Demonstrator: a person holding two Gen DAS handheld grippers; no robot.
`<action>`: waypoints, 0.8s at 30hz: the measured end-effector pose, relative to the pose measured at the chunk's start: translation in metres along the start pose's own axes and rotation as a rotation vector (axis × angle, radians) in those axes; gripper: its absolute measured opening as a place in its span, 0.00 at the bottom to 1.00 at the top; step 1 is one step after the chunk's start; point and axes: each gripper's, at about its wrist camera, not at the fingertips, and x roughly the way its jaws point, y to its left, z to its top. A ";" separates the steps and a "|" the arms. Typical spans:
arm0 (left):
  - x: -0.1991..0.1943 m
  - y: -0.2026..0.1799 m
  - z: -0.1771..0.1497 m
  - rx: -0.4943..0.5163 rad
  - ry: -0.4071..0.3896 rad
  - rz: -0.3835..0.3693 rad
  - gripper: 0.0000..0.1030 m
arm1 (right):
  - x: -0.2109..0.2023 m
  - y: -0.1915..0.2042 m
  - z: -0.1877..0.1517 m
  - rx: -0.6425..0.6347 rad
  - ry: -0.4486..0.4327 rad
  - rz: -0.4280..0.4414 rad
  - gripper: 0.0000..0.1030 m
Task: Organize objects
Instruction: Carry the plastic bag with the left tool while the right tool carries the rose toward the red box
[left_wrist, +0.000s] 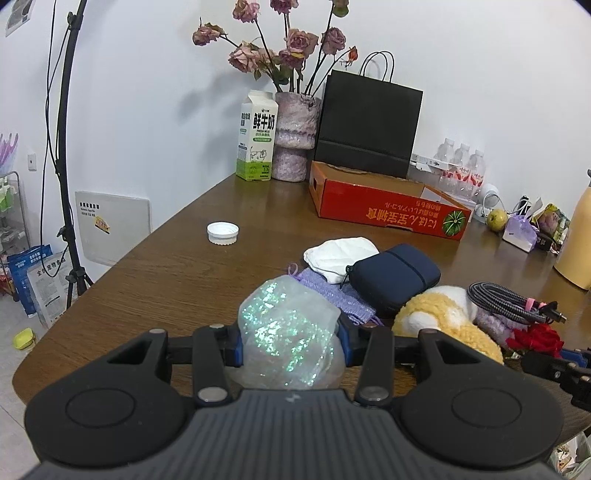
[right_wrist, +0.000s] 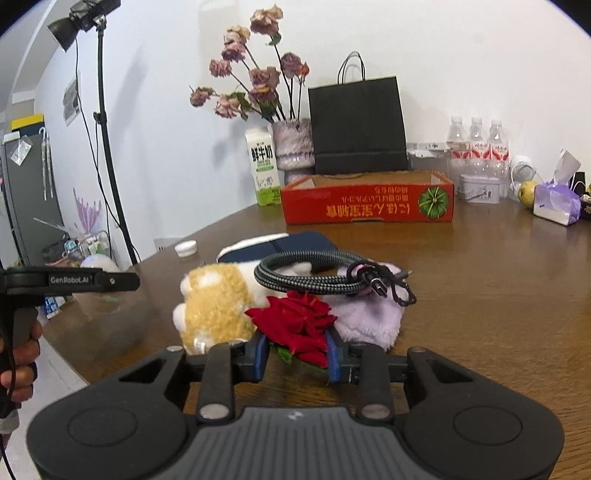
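The left tool (left_wrist: 290, 345) is pinching a glittery pouch (left_wrist: 288, 332) at the near edge of the surface (left_wrist: 177, 266). The right tool (right_wrist: 295, 356) is closing on a red rose (right_wrist: 295, 321) beside the plush (right_wrist: 214, 306) and cable (right_wrist: 317, 275); whether it is gripping yet, I cannot tell. Both pickups seem under way. Next, each likely needs carrying to the far red box (right_wrist: 365, 206), lifting clear of the pile between.

On the table (right_wrist: 498, 295), the carton (right_wrist: 263, 171), vase (right_wrist: 294, 147) and bag (right_wrist: 357, 127) stand behind the box (right_wrist: 365, 203); the cable (right_wrist: 325, 275) lies before it.
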 end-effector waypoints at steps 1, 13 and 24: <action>-0.002 0.000 0.000 0.001 -0.003 -0.001 0.43 | -0.003 0.001 0.001 -0.001 -0.008 0.002 0.29; -0.037 -0.018 0.008 0.033 -0.062 -0.041 0.43 | -0.039 0.006 0.013 -0.024 -0.114 -0.017 0.29; -0.046 -0.059 0.031 0.070 -0.096 -0.110 0.44 | -0.061 0.000 0.042 -0.054 -0.211 -0.058 0.29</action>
